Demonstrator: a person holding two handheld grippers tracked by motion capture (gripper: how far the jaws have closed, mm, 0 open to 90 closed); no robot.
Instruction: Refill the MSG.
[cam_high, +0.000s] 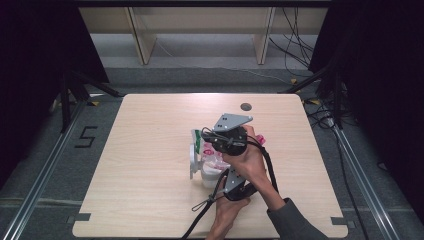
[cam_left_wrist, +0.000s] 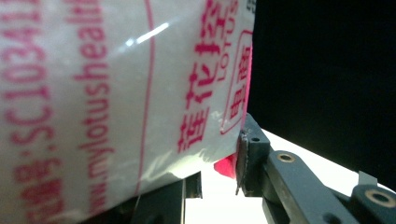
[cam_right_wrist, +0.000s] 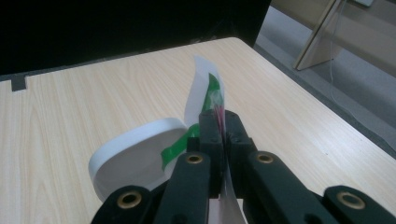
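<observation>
Seal flap upright, edge-on.

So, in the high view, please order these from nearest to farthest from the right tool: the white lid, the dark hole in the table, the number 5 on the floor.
1. White lid: just left of the right tool, on the table.
2. Dark hole: beyond it, near the table's far edge.
3. Number 5: far left, on the floor.

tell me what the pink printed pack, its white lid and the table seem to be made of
Pack: apparently thin glossy plastic film, going by its glare streak and creases. White lid: probably matte moulded plastic, being smooth and evenly white. Table: pale wood or wood-look laminate with visible grain lines; which one is unclear.
</observation>
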